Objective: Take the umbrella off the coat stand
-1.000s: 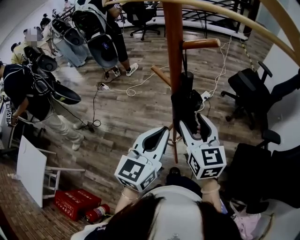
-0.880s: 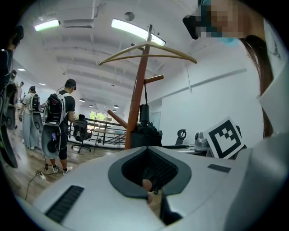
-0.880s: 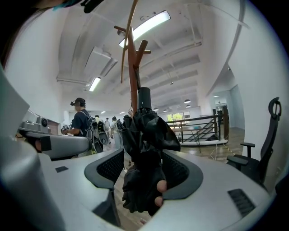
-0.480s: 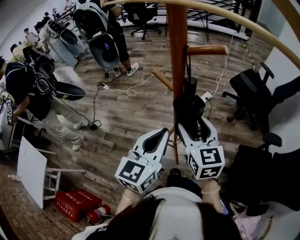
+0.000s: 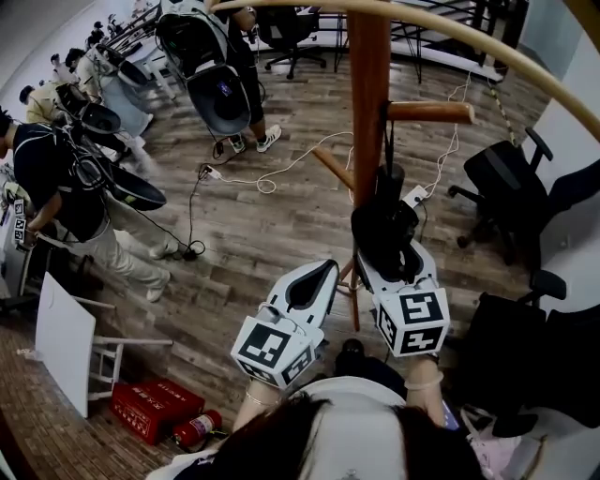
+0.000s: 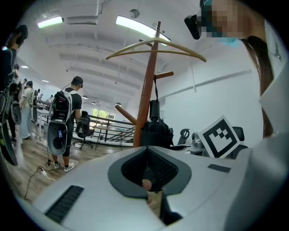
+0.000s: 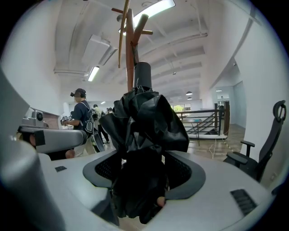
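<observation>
Right hand-held gripper (image 5: 389, 251) has its jaws opening, and the folded black umbrella (image 5: 382, 225) sits bunched between them, its crumpled fabric filling the gap. That umbrella hangs by a thin dark strap (image 5: 386, 141) from a short wooden peg (image 5: 431, 112) on the right side of the coat stand (image 5: 369, 84), close against the brown pole. A long curved wooden arm (image 5: 450, 28) sweeps across above it. Left hand-held gripper (image 5: 328, 265) is just left of the pole, jaws together at the tips and gripping nothing. Each one carries a cube with black-and-white square markers (image 5: 412, 322); no words show on them. On the wooden floor (image 5: 253, 234) at the near left lies a red box (image 5: 155, 405) with pale print too small to read, a red cylinder (image 5: 195, 427) just beside it and a white board (image 5: 64, 342) leaning further left. White cables (image 5: 281, 169) trail across the floor beyond the stand. A black office chair (image 5: 502, 187) stands to the right, and people wearing bulky gear (image 5: 56, 178) stand at the far left.
</observation>
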`<move>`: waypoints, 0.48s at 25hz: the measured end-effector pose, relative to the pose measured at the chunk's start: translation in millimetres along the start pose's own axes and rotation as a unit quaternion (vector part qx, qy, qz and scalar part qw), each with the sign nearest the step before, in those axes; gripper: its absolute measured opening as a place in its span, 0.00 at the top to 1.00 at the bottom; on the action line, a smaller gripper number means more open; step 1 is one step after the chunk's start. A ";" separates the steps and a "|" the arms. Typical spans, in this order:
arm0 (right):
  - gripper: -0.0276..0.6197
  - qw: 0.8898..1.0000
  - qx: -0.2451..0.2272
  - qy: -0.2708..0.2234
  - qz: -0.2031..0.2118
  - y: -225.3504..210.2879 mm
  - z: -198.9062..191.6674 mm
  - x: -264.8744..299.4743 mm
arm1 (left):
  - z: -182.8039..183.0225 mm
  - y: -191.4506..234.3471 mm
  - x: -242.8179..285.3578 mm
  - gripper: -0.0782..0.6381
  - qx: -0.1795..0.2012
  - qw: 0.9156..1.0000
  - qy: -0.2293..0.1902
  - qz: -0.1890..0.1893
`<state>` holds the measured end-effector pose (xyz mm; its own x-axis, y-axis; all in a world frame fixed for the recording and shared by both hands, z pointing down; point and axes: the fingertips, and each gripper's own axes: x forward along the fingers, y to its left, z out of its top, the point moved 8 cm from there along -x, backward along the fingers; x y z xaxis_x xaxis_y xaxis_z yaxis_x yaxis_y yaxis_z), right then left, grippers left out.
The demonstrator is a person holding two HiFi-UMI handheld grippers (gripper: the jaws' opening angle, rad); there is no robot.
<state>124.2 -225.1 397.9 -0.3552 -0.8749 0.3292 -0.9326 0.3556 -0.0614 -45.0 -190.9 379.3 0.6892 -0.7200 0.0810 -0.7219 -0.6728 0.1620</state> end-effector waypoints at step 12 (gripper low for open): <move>0.53 1.000 -0.001 0.023 -0.013 -3.1 1.5 12.0 | -1.0 8.9 2.3 0.88 -0.005 1.000 0.002 0.005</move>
<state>122.7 -237.3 400.6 -0.3278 -0.8678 0.3733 -0.9412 0.3339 -0.0503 -49.8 -198.4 381.9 0.6819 -0.7264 0.0857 -0.7283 -0.6636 0.1709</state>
